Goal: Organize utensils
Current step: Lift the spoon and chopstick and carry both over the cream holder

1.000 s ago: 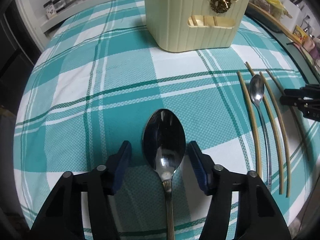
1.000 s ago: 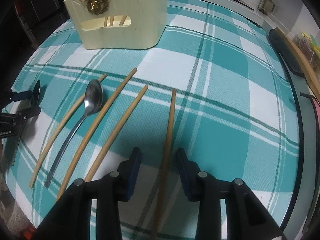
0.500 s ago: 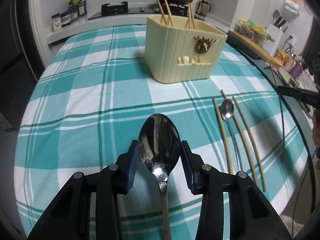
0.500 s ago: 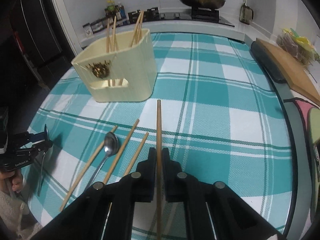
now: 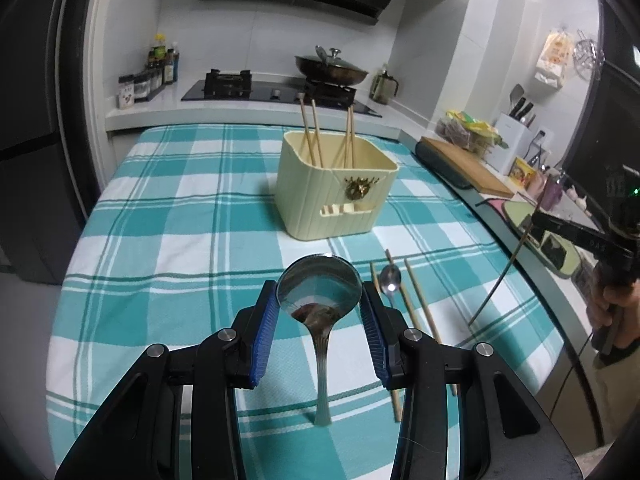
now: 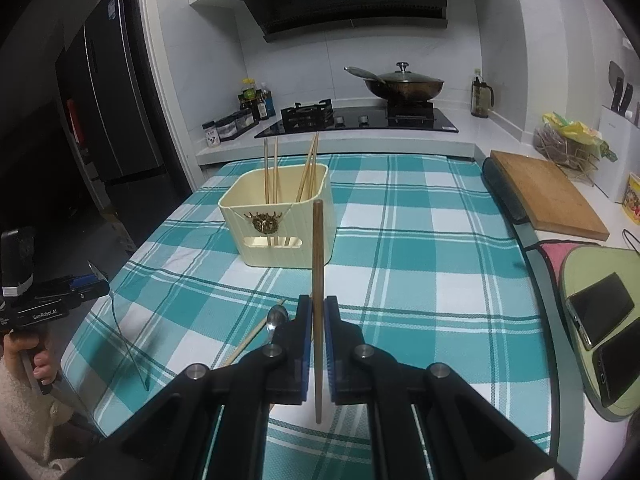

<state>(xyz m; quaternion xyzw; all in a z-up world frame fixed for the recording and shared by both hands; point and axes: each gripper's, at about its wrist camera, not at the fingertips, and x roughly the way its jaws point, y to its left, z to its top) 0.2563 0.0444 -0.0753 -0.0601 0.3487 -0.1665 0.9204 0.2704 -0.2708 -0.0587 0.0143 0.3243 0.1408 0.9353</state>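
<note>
My left gripper [image 5: 319, 312] is shut on a large steel spoon [image 5: 320, 294], gripped by its bowl and held above the checked tablecloth, handle hanging down. My right gripper [image 6: 318, 320] is shut on a wooden chopstick [image 6: 317, 264], held upright above the cloth. A cream utensil holder [image 5: 336, 196] with several chopsticks in it stands mid-table; it also shows in the right wrist view [image 6: 280, 220]. A small spoon [image 5: 390, 280] and loose chopsticks [image 5: 420, 300] lie on the cloth. The right gripper with its chopstick shows in the left view [image 5: 560, 232].
A wooden cutting board [image 6: 548, 192] lies on the counter at the right. Two phones [image 6: 600, 312] rest on a green tray. A stove with a lidded wok [image 6: 404, 84] is behind the table. Spice jars [image 5: 148, 80] stand at the back left.
Both grippers have closed on their utensils and lifted them off the cloth: the left raised the large spoon, the right raised a chopstick. Both views now sit higher and look further back.
</note>
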